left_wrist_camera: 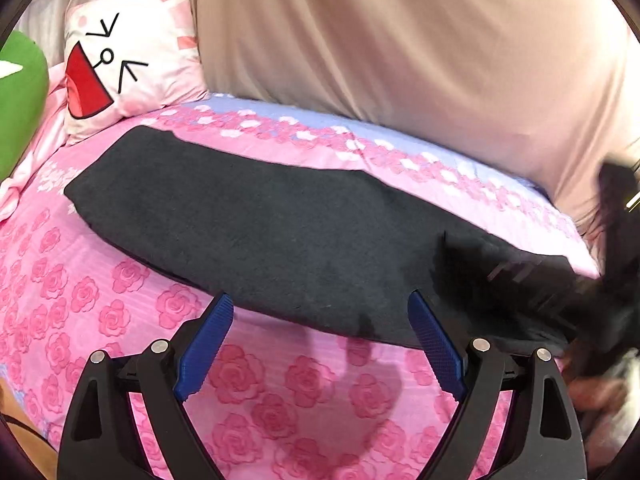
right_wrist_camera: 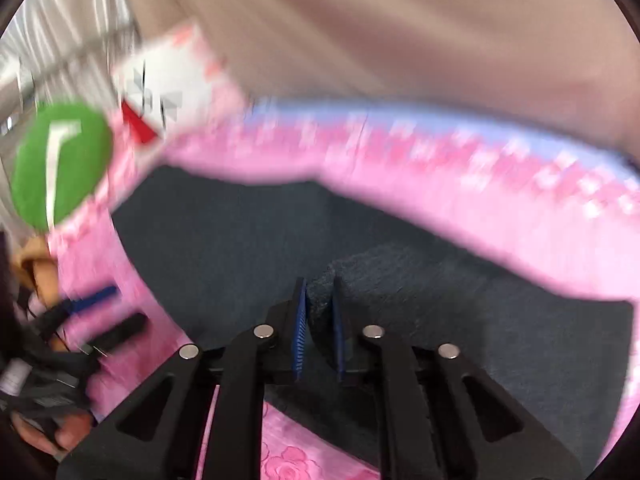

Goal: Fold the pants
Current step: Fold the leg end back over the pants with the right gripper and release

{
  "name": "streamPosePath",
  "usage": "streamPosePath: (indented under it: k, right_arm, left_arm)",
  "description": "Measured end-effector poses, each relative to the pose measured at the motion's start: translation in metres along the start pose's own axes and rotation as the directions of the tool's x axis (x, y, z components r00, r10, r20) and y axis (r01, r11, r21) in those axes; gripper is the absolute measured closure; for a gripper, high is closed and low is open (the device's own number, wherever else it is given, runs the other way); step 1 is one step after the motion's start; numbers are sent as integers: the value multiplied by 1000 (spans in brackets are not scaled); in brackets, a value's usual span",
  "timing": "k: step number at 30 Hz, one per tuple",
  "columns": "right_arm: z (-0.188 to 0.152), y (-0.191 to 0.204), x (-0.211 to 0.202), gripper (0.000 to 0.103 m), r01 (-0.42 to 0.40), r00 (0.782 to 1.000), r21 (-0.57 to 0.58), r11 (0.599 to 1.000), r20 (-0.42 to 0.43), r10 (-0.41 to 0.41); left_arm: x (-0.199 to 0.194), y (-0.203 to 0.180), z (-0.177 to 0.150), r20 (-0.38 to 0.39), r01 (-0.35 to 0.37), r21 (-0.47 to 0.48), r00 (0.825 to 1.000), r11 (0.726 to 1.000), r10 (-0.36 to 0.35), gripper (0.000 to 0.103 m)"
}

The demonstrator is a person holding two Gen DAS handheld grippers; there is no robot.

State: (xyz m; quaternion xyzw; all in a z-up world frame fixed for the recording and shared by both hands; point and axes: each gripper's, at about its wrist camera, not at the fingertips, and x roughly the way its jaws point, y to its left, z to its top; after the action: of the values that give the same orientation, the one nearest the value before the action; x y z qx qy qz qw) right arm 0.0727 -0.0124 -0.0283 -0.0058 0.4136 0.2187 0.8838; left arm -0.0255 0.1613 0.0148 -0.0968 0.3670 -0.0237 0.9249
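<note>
Dark grey pants (left_wrist_camera: 260, 232) lie flat and lengthwise across the pink rose bedsheet (left_wrist_camera: 280, 396). My left gripper (left_wrist_camera: 320, 300) hovers open at the pants' near edge, its blue pads (left_wrist_camera: 208, 344) wide apart with nothing between them. In the right wrist view the pants (right_wrist_camera: 224, 240) fill the middle, and my right gripper (right_wrist_camera: 319, 284) is shut on a raised fold of the pants fabric (right_wrist_camera: 320, 316). That end of the pants is lifted and bunched. The right gripper shows as a dark blur (left_wrist_camera: 618, 240) at the right edge of the left wrist view.
A white cartoon-face pillow (left_wrist_camera: 120, 64) and a green cushion (left_wrist_camera: 20, 100) sit at the far left of the bed. A large beige quilt (left_wrist_camera: 400, 40) is heaped along the back. A person's hand (right_wrist_camera: 60, 436) holds the left gripper's handle.
</note>
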Motion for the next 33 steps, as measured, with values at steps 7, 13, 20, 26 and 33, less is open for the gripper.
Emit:
streamPosePath:
  k: [7,13,20,26,33]
  right_arm:
    - [-40,-66,-108,57,33,978,228,973,192,-78]
    - [-87,-107,-156,53,270,943,234,934,130,-305]
    - [-128,-112,-138,54,414,907,98,905,47,-419]
    - [-125,-119,-134,90,380,920,69,922,71,-385]
    - [-145,-187,-156,77,271,954,333,903,30,-297]
  left_arm:
    - [7,-2,-9,-32,9,12,999,1000,-9,16]
    - [13,-35,-11,-63,59,49,996,997,-56,16]
    - [12,-72,-23,-86,54,134,995,990,-43,16]
    - [8,-87,-23,-79,33,141,997,990,-22,16]
    - [13,-94,-21,-100,27,144,995,989,-12,16]
